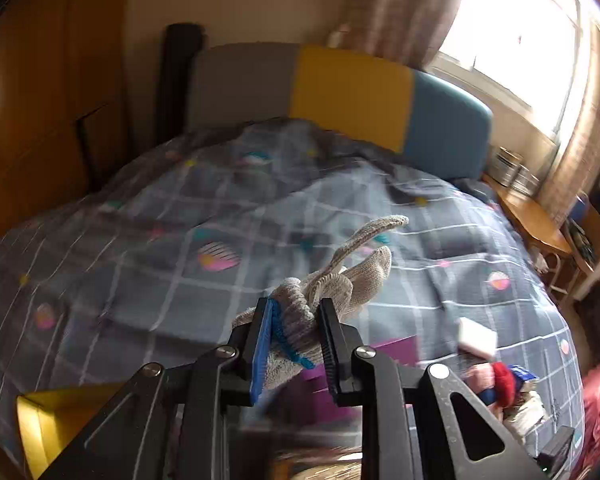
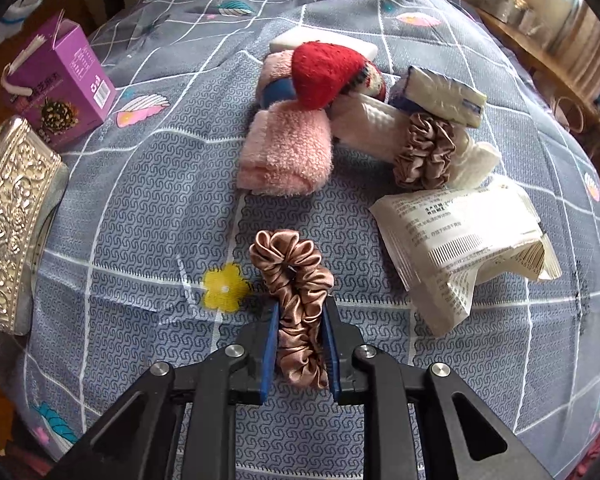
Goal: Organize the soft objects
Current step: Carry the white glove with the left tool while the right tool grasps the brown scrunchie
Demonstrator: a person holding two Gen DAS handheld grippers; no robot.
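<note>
In the left wrist view my left gripper is shut on a grey knit glove, lifted above the bed, with the glove's fingers sticking up past the pads. In the right wrist view my right gripper is shut on a brown satin scrunchie just over the grey checked bedspread. Ahead lies a heap: a folded pink towel, a red and blue plush piece, a second brown scrunchie, white cloths and a white printed packet.
A purple carton and an embossed silver box stand at the bed's left edge. A yellow box shows at the lower left of the left wrist view. The grey, yellow and blue headboard backs the bed; a wooden desk stands right.
</note>
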